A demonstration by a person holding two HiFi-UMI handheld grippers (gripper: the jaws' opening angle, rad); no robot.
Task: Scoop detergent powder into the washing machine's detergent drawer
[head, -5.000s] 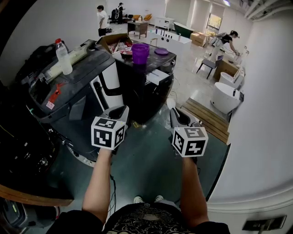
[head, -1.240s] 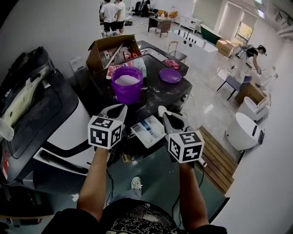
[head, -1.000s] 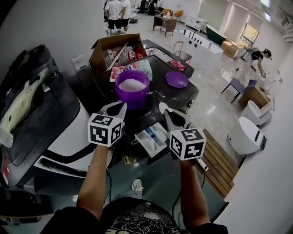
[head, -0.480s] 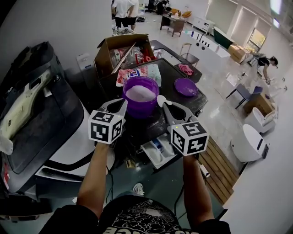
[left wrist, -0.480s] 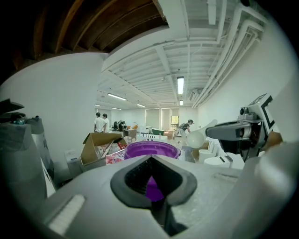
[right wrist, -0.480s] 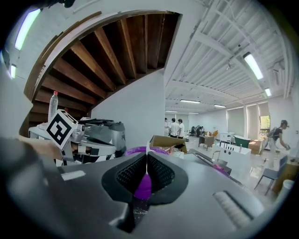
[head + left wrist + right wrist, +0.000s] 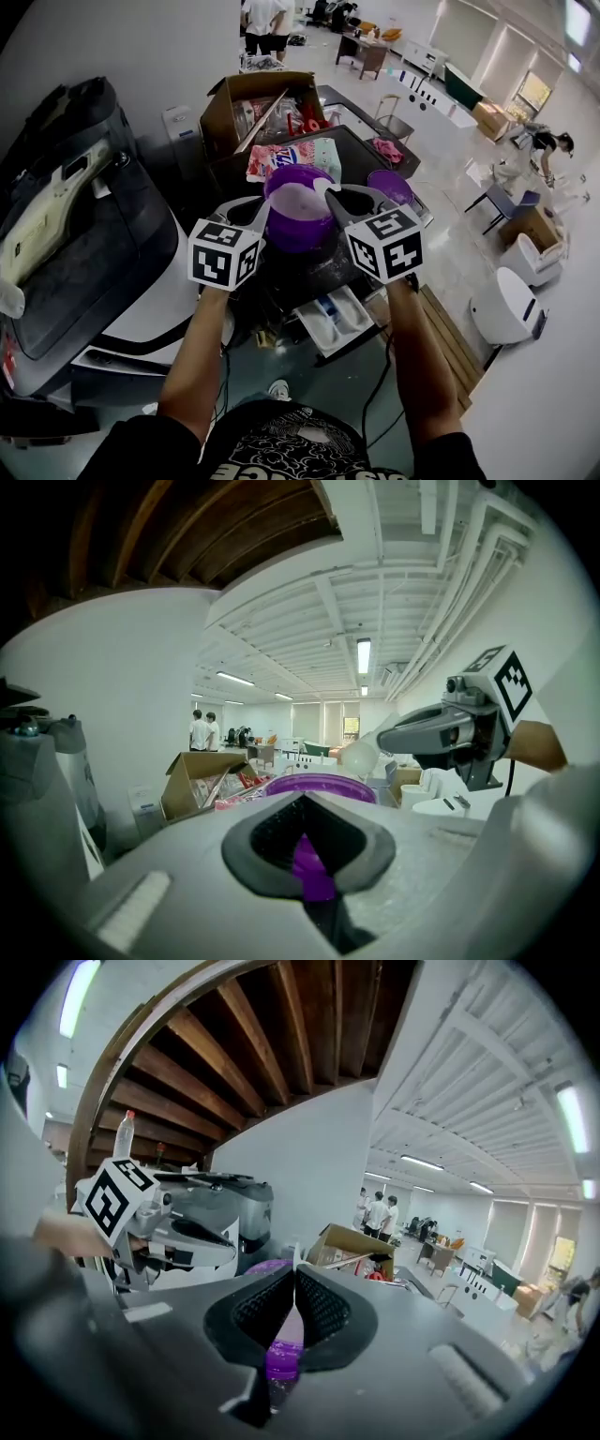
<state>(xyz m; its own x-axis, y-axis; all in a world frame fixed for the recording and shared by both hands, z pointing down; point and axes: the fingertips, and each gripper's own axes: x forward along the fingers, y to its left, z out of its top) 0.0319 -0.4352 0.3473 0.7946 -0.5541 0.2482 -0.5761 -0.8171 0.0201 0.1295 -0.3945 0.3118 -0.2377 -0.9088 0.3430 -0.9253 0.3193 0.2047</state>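
A purple bucket (image 7: 298, 217) holding white detergent powder stands on the black washing machine top (image 7: 356, 150). Below it the detergent drawer (image 7: 336, 321) is pulled out, with blue compartments showing. My left gripper (image 7: 253, 210) is at the bucket's left side, jaws together with nothing held; the bucket's purple (image 7: 314, 874) fills the slit. My right gripper (image 7: 330, 193) is shut on a white scoop (image 7: 360, 757), whose bowl hangs by the bucket's right rim (image 7: 321, 784). In the right gripper view a thin white handle (image 7: 295, 1258) sticks up between the jaws.
The purple lid (image 7: 390, 186) lies right of the bucket. A detergent bag (image 7: 298, 156) and an open cardboard box (image 7: 251, 105) are behind it. A white and black machine (image 7: 103, 234) stands at the left. People stand far back (image 7: 262, 21).
The view has closed in on the bucket. Both grippers have risen from in front of the drawer to the bucket's sides, the right one carrying the scoop up by the rim.
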